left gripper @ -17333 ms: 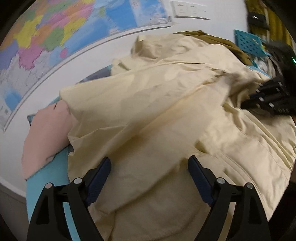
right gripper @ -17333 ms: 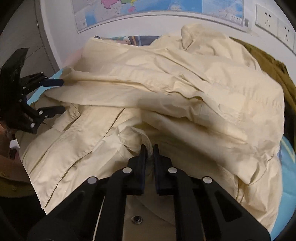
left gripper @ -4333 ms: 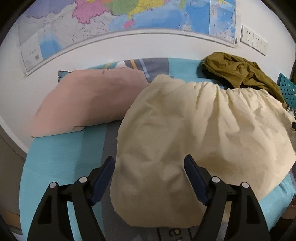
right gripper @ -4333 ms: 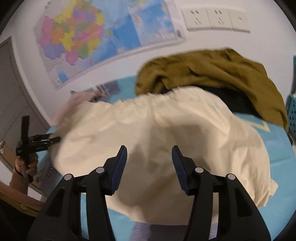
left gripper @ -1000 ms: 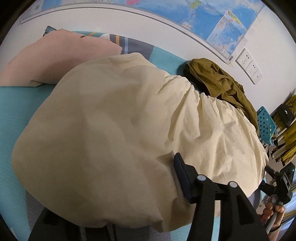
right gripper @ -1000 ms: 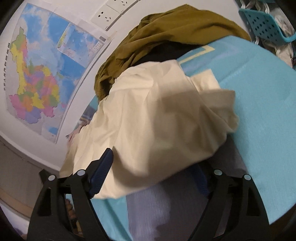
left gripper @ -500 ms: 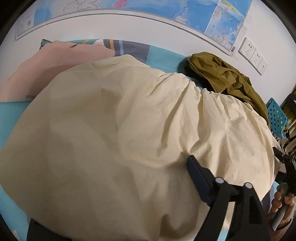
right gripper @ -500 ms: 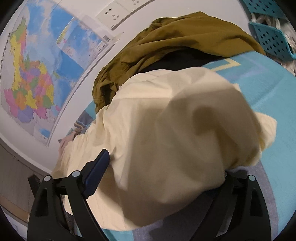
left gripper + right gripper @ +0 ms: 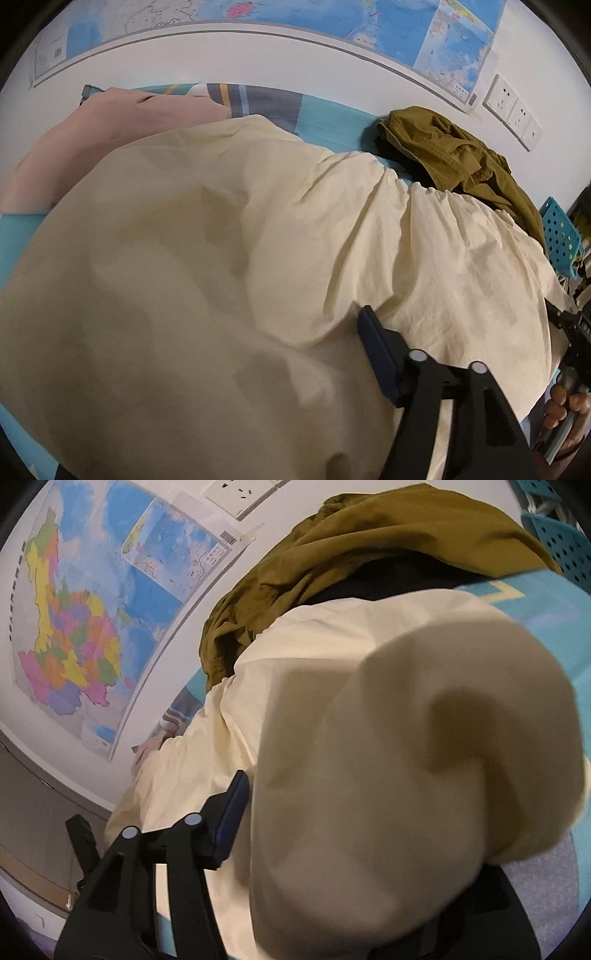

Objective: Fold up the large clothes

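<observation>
A large cream garment [image 9: 229, 258] lies spread over the blue bed sheet [image 9: 325, 125] and fills both views. My left gripper [image 9: 288, 314] is pushed into its near edge. Its right finger [image 9: 376, 350] rests on the cloth and its left finger is buried under it. The jaws are closing with cloth between them. In the right wrist view a thick fold of the cream garment [image 9: 406, 757] bulges up between the jaws of my right gripper [image 9: 295, 779]. They are closing too. Only the right gripper's left finger [image 9: 231, 816] shows.
An olive garment [image 9: 454, 162] is heaped at the back against the wall, over something dark. A pink cloth [image 9: 110, 129] lies at the back left. A blue perforated basket [image 9: 561, 236] stands off the bed's right end. A hand [image 9: 565, 398] holds the other gripper there.
Both grippers have pushed further into the cream garment. The right jaws have narrowed, and the fold between them has risen and now hides the right finger.
</observation>
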Tool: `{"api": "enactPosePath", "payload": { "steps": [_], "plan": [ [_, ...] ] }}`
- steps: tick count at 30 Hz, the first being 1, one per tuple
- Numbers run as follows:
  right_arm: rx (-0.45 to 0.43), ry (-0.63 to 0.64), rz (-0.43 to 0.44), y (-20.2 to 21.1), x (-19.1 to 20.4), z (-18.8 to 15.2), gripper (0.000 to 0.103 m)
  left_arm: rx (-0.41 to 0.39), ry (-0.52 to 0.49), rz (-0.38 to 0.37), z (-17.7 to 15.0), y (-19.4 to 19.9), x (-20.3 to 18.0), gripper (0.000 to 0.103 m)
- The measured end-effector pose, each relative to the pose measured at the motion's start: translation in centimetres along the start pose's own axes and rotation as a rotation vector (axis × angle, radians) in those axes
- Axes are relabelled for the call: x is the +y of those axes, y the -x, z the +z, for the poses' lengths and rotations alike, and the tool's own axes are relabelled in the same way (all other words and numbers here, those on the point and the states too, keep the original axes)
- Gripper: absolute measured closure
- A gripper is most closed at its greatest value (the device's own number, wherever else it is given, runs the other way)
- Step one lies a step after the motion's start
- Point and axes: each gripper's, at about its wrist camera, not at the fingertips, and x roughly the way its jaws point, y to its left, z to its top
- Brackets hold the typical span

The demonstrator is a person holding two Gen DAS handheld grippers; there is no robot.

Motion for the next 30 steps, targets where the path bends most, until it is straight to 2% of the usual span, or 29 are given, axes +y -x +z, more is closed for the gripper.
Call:
{"api": "enactPosePath", "payload": {
  "steps": [4, 7, 8, 10, 12, 14, 18, 20, 23, 24, 25, 27, 30],
  "plan": [
    [-0.003, 0.004, -0.001, -0.4, 0.2, 0.1, 0.045, -0.002, 0.0, 0.006, 0.2, -0.3, -0.2, 0.03],
    [-0.004, 0.01, -0.015, -0.4, 0.1, 0.1, 0.057, -0.006, -0.005, 0.014, 0.2, -0.3, -0.3, 0.033],
    [-0.001, 0.002, -0.008, -0.4, -0.1, 0.1, 0.064, -0.005, -0.007, 0.017, 0.3, -0.3, -0.4, 0.04],
    [-0.001, -0.005, 0.0, -0.3, -0.2, 0.0, 0.072, -0.003, 0.004, 0.021, 0.4, -0.1, -0.2, 0.052],
    [-0.011, 0.018, 0.012, 0.1, 0.4, -0.1, 0.082, 0.006, 0.015, 0.017, 0.6, 0.1, 0.2, 0.068],
    [-0.016, 0.035, 0.018, 0.8, 1.1, -0.2, 0.085, -0.009, 0.01, 0.011, 0.7, 1.0, 0.4, 0.078],
    [-0.023, 0.059, 0.068, 2.9, 2.2, -0.5, 0.087, -0.03, -0.019, 0.0, 0.4, 2.8, 0.1, 0.084],
    [-0.015, 0.113, 0.037, 3.7, 2.8, -1.0, 0.085, -0.022, -0.025, -0.015, 0.2, 3.2, 0.2, 0.082],
    [0.046, 0.059, 0.009, 3.0, 1.5, -1.1, 0.068, 0.037, -0.025, -0.026, 0.1, 1.5, 0.3, 0.059],
    [0.056, 0.037, 0.004, 2.8, 1.0, -1.1, 0.063, 0.041, -0.023, -0.023, 0.1, 1.2, 0.4, 0.056],
    [0.061, 0.008, 0.01, 2.5, 0.4, -1.1, 0.061, 0.033, -0.025, -0.02, 0.0, 0.9, 0.5, 0.053],
    [0.054, 0.0, 0.028, 2.4, 0.1, -1.3, 0.059, 0.03, -0.026, -0.015, -0.1, 0.4, 0.7, 0.039],
    [0.054, 0.001, 0.035, 2.4, 0.2, -1.1, 0.055, 0.014, -0.04, -0.03, -0.1, 0.2, 0.5, 0.032]
  ]
}}
